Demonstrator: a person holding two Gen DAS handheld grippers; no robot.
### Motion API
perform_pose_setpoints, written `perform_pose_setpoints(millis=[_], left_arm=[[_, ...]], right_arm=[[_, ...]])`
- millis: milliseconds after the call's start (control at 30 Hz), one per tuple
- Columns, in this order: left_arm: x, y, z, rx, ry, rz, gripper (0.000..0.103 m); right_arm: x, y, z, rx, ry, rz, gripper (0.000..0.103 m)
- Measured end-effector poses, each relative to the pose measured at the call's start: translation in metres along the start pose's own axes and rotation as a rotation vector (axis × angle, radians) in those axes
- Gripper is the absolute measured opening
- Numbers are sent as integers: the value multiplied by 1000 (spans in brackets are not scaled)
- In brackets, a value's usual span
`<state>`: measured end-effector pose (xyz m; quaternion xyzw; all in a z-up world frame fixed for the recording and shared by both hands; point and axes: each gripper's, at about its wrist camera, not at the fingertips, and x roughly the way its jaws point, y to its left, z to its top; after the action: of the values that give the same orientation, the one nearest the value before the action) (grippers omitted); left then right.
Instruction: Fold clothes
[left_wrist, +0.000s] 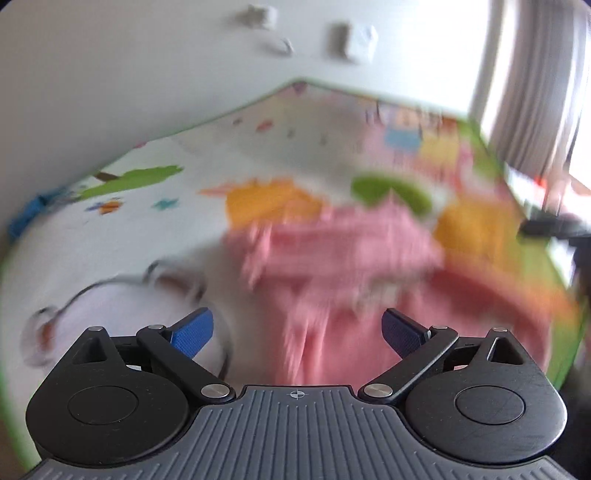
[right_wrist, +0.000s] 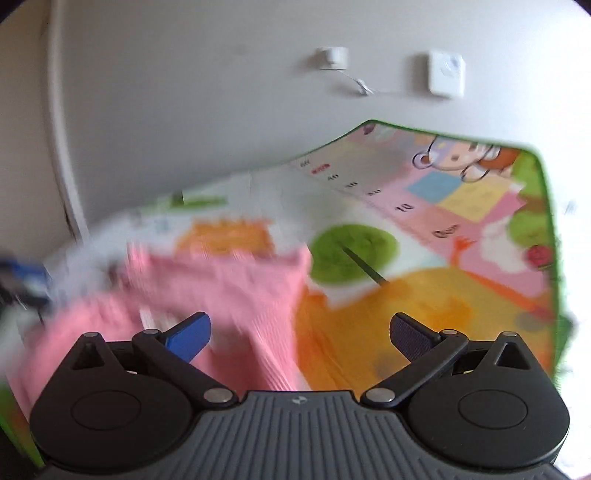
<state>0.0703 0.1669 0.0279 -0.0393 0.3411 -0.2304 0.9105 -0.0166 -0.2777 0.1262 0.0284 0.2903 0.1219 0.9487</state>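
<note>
Pink garment, cartoon-printed mat

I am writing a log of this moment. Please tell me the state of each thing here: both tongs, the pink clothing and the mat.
Left tongs: open, holding nothing.
Right tongs: open, holding nothing.
Pink garment: lying rumpled on the mat, not neatly folded; blurred.
Play mat: spread flat, against the wall.

Motion blur smears the pink garment and play mat.
</note>
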Motion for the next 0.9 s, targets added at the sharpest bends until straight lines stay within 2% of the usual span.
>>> perform_pose_setpoints(millis=[33,100,133,167,200,233,267,333,367,400,433,533,567,600,733,833,900], left_arm=[[7,5,10,-39,-8,-17,100],[34,20,25,-138,23,-25,99],[48,27,32,-180,39,-25,98],[58,33,36,-203,51,-18,84],[67,40,39,-221,60,-14,61],[75,47,41,-245,72,-13,56],[81,54,42,-278,82,-21,59],[93,68,41,-359,105,-62,77],[100,71,40,-383,115,-91,93],[106,74,39,-408,125,-120,94],[113,76,38,-425,134,-140,94],[133,68,40,-430,140,-134,97],[136,64,41,-420,124,-131,97],[141,59,43,-409,118,-126,97],[153,46,48,-371,96,-118,98],[150,43,48,-367,101,-183,91],[147,41,47,-365,100,-225,91]], right_arm=[[11,-2,12,53,9,35,103],[43,-2,29,81,58,74,103],[59,-2,37,80,83,80,98],[75,-1,44,62,108,80,91],[91,-3,49,51,137,92,75],[106,-9,54,71,165,111,71],[121,-15,59,90,193,129,71],[150,-27,67,131,248,163,74],[163,-34,66,163,268,174,79],[176,-42,66,195,287,185,91],[188,-49,64,228,307,197,92],[221,-58,53,330,363,253,92],[230,-58,50,355,376,275,94],[234,-54,49,357,368,293,103],[251,-32,48,347,372,384,103],[247,-19,53,264,386,464,103],[237,-22,57,234,370,510,103]])
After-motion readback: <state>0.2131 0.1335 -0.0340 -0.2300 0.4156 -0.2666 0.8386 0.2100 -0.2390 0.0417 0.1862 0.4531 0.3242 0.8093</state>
